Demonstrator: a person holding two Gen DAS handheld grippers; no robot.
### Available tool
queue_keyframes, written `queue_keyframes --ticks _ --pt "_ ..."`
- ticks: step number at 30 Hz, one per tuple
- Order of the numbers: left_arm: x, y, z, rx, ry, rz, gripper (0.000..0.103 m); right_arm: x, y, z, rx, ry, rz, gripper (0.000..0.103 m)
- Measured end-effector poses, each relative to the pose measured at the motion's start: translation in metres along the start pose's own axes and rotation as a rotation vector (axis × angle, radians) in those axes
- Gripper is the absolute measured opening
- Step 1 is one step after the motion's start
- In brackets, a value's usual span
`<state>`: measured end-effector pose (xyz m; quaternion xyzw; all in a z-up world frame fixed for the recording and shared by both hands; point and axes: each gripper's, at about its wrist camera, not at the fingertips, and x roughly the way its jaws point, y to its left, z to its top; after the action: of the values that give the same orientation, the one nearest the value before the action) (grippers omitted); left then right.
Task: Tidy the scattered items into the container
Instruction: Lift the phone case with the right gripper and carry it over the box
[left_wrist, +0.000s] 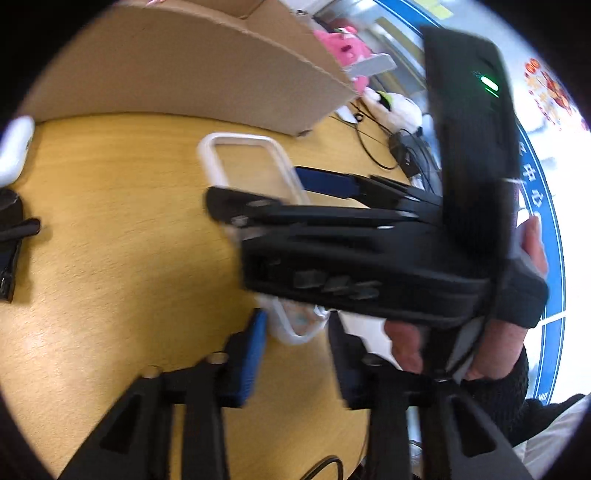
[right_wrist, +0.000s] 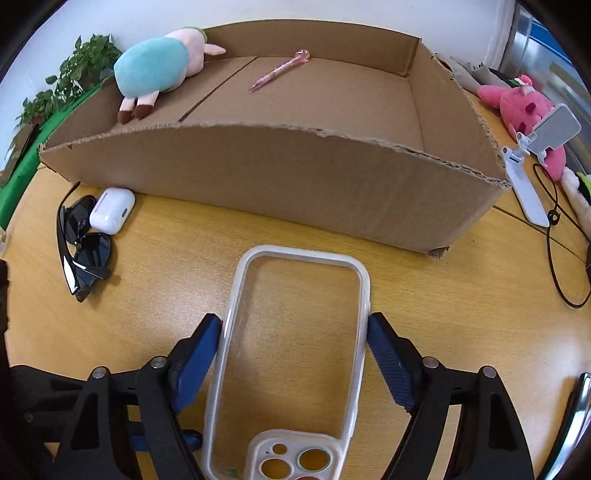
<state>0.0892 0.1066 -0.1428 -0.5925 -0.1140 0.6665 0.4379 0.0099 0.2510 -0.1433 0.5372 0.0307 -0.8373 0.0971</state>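
Right gripper (right_wrist: 295, 354) squeezes clear phone case (right_wrist: 291, 354) from both sides, above yellow table (right_wrist: 461, 295), in front of cardboard box (right_wrist: 280, 177). Left gripper (left_wrist: 295, 365) wide apart, holding nothing (picture blurry). Sunglasses (right_wrist: 79, 247) and white earbud case (right_wrist: 112, 209) touching, near box. Toy (right_wrist: 155, 70) and pink pen (right_wrist: 279, 70) inside box.

- Blue ring sign (left_wrist: 546, 206), left wrist view: white Chinese characters "中心" legible; the characters beside them are cut off or blurred.
- Right wrist view: no legible text, labels, brands or numbers on anything shown.
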Motion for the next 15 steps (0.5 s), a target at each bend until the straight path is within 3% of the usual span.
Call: queue_keyframes --ticks 2,5,9,11,15 --pt "0.0 0.004 -0.001 -0.02 -0.001 -0.01 0.017 -0.004 -0.007 -0.001 0.039 -0.005 0.051 0.083" --pt "-0.002 0.007 -0.002 -0.041 -0.017 -0.042 0.021 -0.008 -0.018 -0.004 0.108 -0.015 0.135 0.083" --pt "-0.007 0.011 -0.003 -0.071 -0.061 -0.062 0.038 -0.011 -0.037 -0.006 0.232 -0.029 0.293 0.083" --pt "-0.007 0.01 -0.003 -0.07 -0.062 -0.065 0.039 -0.011 -0.044 -0.008 0.286 -0.032 0.368 0.083" --pt "-0.003 0.002 -0.002 -0.026 -0.042 -0.08 0.035 -0.01 -0.045 -0.01 0.333 -0.043 0.422 0.083"
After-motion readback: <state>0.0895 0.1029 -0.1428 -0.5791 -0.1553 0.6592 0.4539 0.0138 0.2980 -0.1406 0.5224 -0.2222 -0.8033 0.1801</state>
